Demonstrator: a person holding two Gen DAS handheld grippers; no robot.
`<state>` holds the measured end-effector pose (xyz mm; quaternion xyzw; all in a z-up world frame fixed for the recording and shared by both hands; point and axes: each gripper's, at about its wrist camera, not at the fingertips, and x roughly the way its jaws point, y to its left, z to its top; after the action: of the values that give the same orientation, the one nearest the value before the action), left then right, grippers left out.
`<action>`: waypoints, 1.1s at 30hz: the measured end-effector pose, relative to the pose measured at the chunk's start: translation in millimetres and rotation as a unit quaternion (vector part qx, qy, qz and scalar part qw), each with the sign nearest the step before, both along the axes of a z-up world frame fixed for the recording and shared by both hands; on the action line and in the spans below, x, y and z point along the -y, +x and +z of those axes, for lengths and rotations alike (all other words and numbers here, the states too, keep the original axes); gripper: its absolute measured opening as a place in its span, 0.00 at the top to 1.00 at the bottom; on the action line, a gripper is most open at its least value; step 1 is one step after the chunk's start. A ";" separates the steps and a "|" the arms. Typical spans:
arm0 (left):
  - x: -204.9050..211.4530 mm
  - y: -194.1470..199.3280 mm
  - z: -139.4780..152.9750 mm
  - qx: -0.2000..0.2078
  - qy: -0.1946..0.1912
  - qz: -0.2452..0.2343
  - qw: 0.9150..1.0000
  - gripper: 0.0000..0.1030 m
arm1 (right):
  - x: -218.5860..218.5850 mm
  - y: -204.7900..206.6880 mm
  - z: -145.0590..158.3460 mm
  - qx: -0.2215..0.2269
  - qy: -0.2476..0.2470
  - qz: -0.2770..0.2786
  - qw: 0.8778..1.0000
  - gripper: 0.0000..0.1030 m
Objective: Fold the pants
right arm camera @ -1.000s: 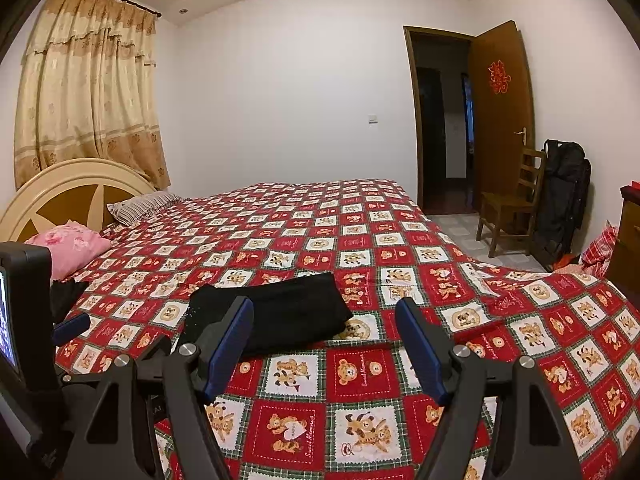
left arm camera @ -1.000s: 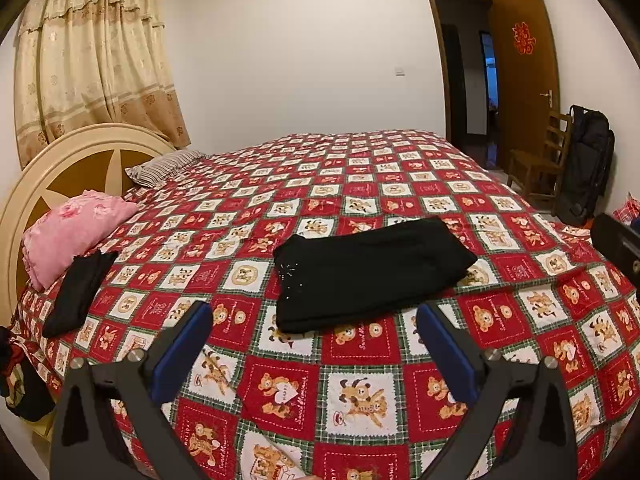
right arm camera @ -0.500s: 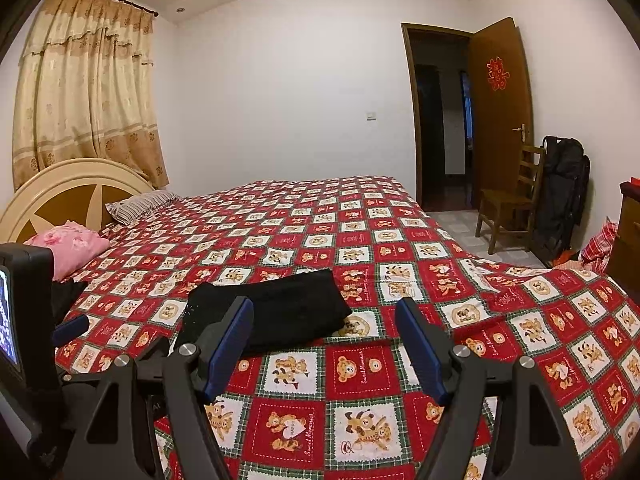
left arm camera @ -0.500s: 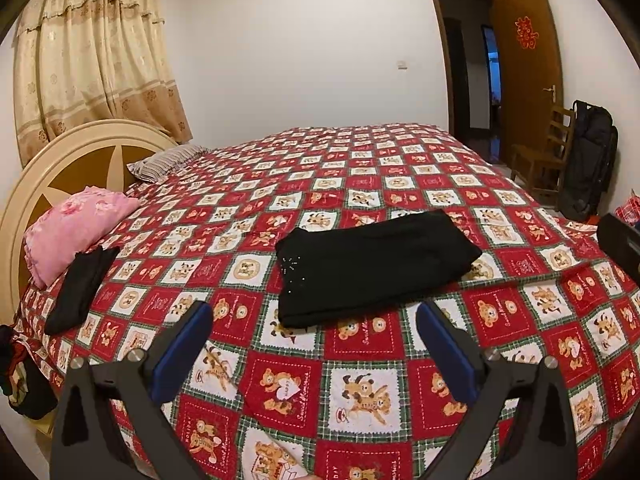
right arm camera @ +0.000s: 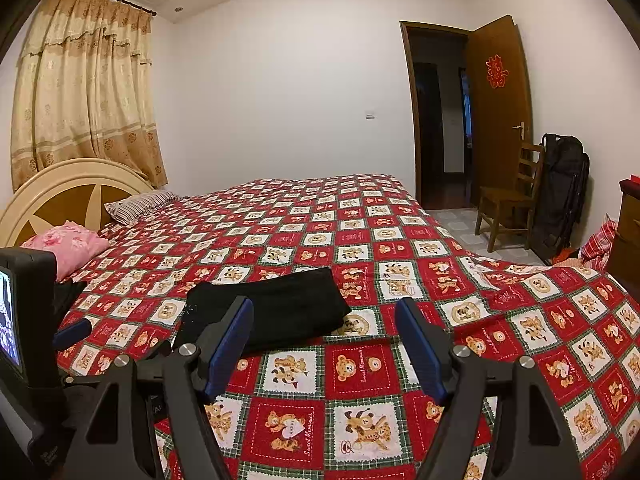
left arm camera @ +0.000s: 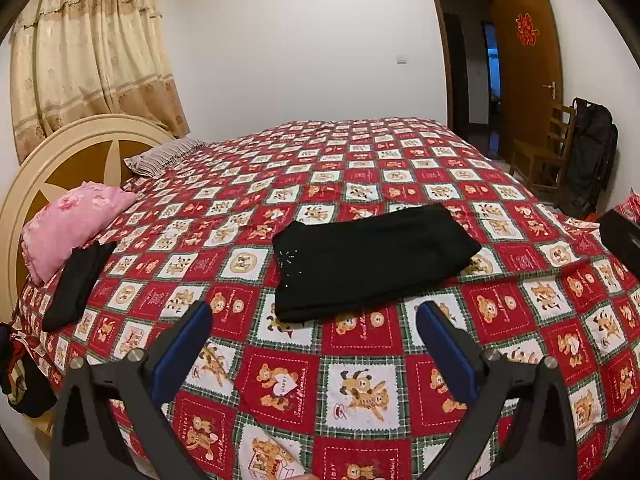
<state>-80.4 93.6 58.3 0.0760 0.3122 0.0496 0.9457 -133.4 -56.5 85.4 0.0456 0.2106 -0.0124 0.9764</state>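
Where the black pants (left arm camera: 372,262) lie folded into a flat rectangle on the red bear-print bedspread (left arm camera: 360,380), nothing touches them. The left gripper (left arm camera: 314,344) and right gripper (right arm camera: 324,336) both hover short of the near edge, jaws spread wide and empty. Off by the pink pillow (left arm camera: 68,224) lies another dark garment (left arm camera: 76,284).
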 end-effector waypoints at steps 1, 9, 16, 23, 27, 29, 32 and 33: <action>-0.4 0.2 -0.6 -0.002 0.000 0.000 1.000 0.00 | 0.2 0.1 -0.5 -0.001 0.001 0.000 1.000 0.28; -0.5 1.5 -1.3 -0.003 0.000 0.000 1.000 0.00 | 0.4 0.9 -1.5 -0.001 0.002 -0.001 1.000 0.28; -0.7 2.6 -3.2 -0.003 0.004 0.002 1.000 0.00 | 1.1 0.7 -1.2 -0.001 0.001 -0.001 1.000 0.28; -1.4 3.2 -4.0 -0.002 0.007 0.004 1.000 0.00 | 1.0 1.1 -2.2 -0.003 0.001 -0.001 1.000 0.28; -1.5 4.1 -3.9 -0.004 0.003 0.004 1.000 0.00 | -0.5 2.6 -4.4 -0.005 0.002 -0.002 1.000 0.28; -2.2 4.3 -4.1 -0.006 0.000 0.004 1.000 0.00 | -0.3 2.9 -4.1 -0.005 0.002 -0.002 1.000 0.28; -3.1 4.9 -4.1 -0.006 -0.008 0.001 1.000 0.00 | -1.8 3.4 -5.5 -0.006 0.003 -0.003 1.000 0.28; -2.7 5.4 -4.1 -0.006 -0.011 -0.001 1.000 0.00 | -2.4 3.3 -6.0 -0.006 0.003 -0.004 1.000 0.28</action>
<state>-75.0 96.3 54.2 0.0664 0.3180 0.0448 0.9447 -130.2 -54.2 79.4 0.0491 0.2165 -0.0155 0.9749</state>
